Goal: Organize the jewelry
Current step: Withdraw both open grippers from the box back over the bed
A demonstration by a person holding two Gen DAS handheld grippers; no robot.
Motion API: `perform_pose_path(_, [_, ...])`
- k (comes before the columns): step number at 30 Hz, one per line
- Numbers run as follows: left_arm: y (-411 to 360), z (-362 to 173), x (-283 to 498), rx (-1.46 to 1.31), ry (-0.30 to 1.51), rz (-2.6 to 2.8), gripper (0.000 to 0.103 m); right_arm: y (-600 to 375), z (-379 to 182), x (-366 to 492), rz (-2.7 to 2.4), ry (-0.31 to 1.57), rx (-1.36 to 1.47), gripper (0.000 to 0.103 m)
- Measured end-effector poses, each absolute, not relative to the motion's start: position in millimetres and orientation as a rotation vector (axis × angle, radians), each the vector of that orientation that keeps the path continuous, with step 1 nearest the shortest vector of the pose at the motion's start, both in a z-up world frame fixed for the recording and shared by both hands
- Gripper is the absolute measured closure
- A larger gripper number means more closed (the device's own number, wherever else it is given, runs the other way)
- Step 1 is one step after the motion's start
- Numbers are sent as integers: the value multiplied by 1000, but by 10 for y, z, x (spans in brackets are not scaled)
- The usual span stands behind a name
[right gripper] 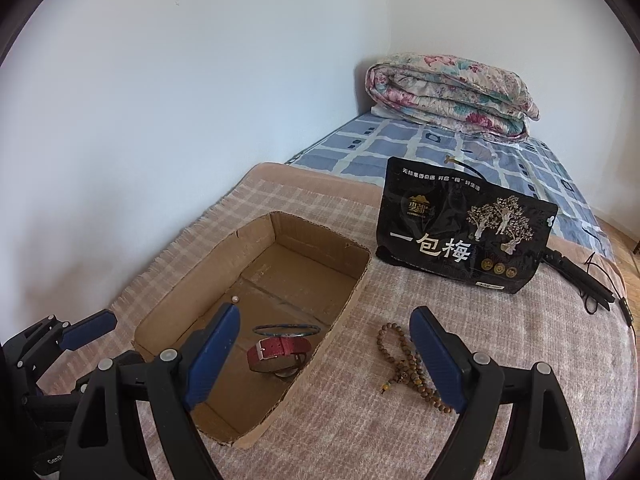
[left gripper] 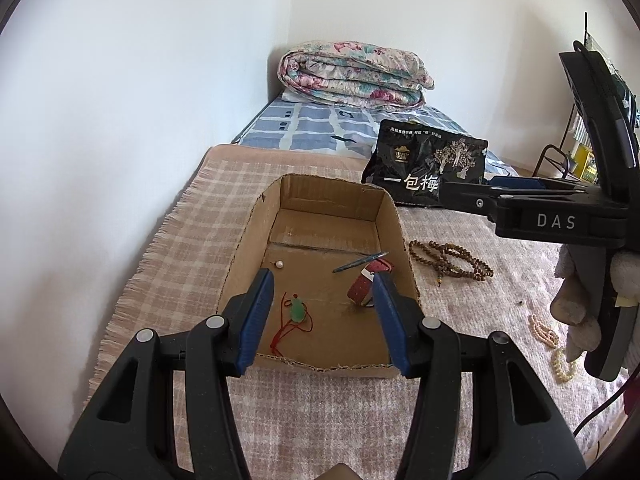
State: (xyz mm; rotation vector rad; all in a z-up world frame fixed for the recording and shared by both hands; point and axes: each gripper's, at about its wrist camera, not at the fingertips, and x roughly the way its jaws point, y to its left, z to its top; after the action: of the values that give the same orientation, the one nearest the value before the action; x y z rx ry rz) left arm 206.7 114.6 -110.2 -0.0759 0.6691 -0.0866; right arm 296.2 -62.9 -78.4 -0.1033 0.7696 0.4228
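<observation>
Counting what lies in the cardboard box (left gripper: 248,240): 1 red strap (right gripper: 280,350), 1 thin blue bangle (right gripper: 287,329), 1 green pendant on a red cord (left gripper: 297,311), 1 loose white pearl (left gripper: 279,265) — 4 pieces, all on the box floor, none touching a gripper.

Outside the box, on the blanket:
- 1 string of brown wooden beads (right gripper: 404,372), just beside the box's right wall
- 2 pale pearl bracelets (left gripper: 554,346), farther right, near the right hand's glove

Tools: 2 grippers.
- left gripper (left gripper: 324,292), jaws about half apart, nothing between the pads, held above the box's near end
- right gripper (right gripper: 324,340), jaws wide apart, nothing held, above the box's right wall and the beads

Other items: 1 black snack bag (right gripper: 464,232) standing behind the box; 1 folded floral quilt (right gripper: 448,92) at the far end.

Surface and room — a pink checked blanket (right gripper: 520,360) over a bed, a blue patterned sheet (right gripper: 400,140) beyond it, plain white walls (right gripper: 200,80) meeting in a corner.
</observation>
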Motion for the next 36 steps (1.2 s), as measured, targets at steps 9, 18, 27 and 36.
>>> perform_pose_path(9, [935,-879,1865,-60,637,-115,50,-1025,-595,2639,374,739,-105,15])
perform_pose_path(18, [664,-645,1676,-29,601,-151,50,-1555,-328,2289,299,691,-106,14])
perform_pose_path(27, [388,-541,1526,-17,595,-194,50,-1954,-112,1905,236,649,-143,13])
perform_pose_path(36, [46,-598,1533,6,622,-257,50,-2514,-157,1525,178,656,-130,13])
